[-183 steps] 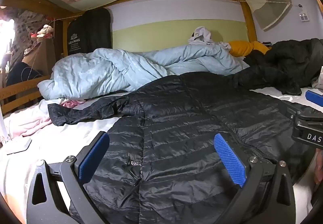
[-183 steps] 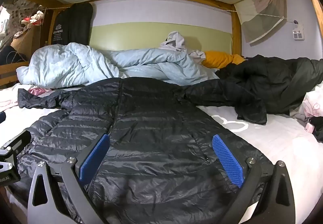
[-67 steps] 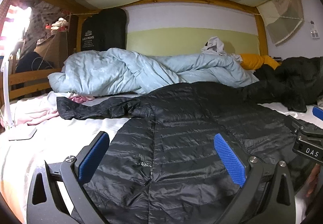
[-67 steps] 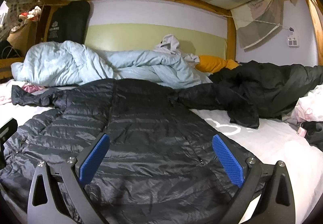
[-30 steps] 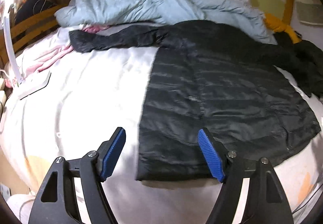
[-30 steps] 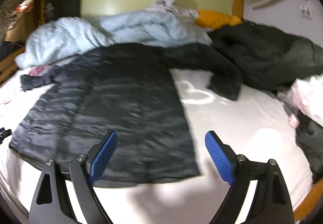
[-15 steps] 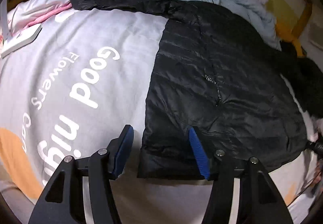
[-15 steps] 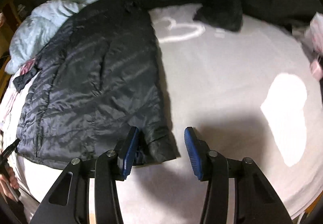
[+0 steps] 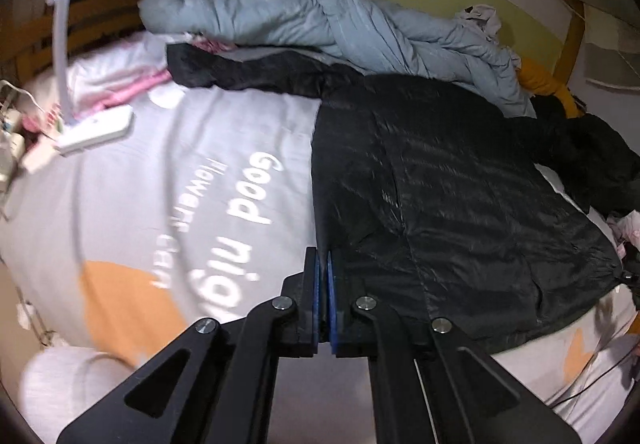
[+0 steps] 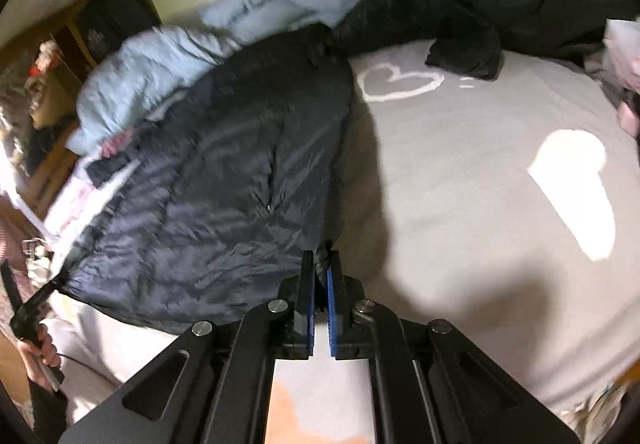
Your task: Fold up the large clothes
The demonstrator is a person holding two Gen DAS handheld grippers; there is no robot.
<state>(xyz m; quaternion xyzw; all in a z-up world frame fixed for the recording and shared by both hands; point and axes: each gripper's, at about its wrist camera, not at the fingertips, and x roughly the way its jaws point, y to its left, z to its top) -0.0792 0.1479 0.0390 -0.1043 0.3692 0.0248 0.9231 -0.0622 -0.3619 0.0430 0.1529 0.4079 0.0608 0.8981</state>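
With the black quilted puffer jacket [image 9: 440, 184] spread flat along the bed's [image 9: 160, 184] near edge, left gripper [image 9: 323, 276] and right gripper [image 10: 321, 272], fingers just clamped onto its two hem corners, should lift evenly, keeping the hem taut.

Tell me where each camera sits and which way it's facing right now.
Left wrist: behind the left tongs, facing down at the black puffer jacket, clamped on its near hem corner.
Right wrist: behind the right tongs, pinching the other hem corner; a hand shows at far left.
Shared: the jacket, the blue duvet, the grey bedsheet.
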